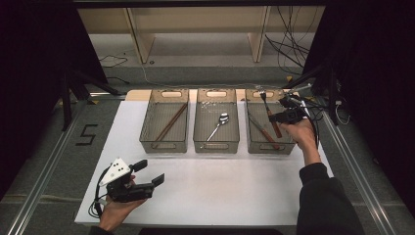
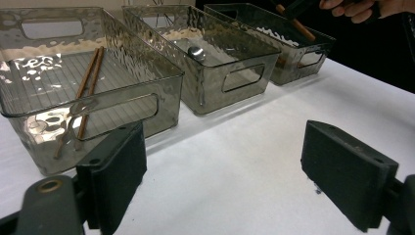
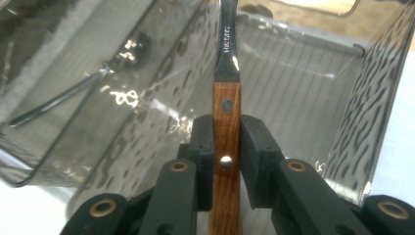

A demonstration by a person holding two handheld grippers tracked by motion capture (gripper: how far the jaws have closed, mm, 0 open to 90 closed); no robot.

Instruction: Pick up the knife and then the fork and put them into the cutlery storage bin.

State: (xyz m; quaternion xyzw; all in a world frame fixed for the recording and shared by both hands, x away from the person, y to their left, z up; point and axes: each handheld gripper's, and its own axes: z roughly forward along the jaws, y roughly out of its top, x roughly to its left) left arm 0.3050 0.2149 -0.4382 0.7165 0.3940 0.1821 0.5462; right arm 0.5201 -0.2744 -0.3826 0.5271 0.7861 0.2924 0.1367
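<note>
Wooden-handled steel utensil [image 3: 226, 122] sits clamped between the right gripper [image 3: 226, 161] fingers over the smoky plastic bin [image 3: 303, 88]; lower it level before letting go. Left gripper [image 2: 225, 171] fingers gape wide.

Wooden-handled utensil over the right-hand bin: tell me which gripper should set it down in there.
Right. The right gripper is already clamped on the wooden-handled utensil above the right smoked-plastic bin. The left gripper sits open and empty, probably too far away.
</note>
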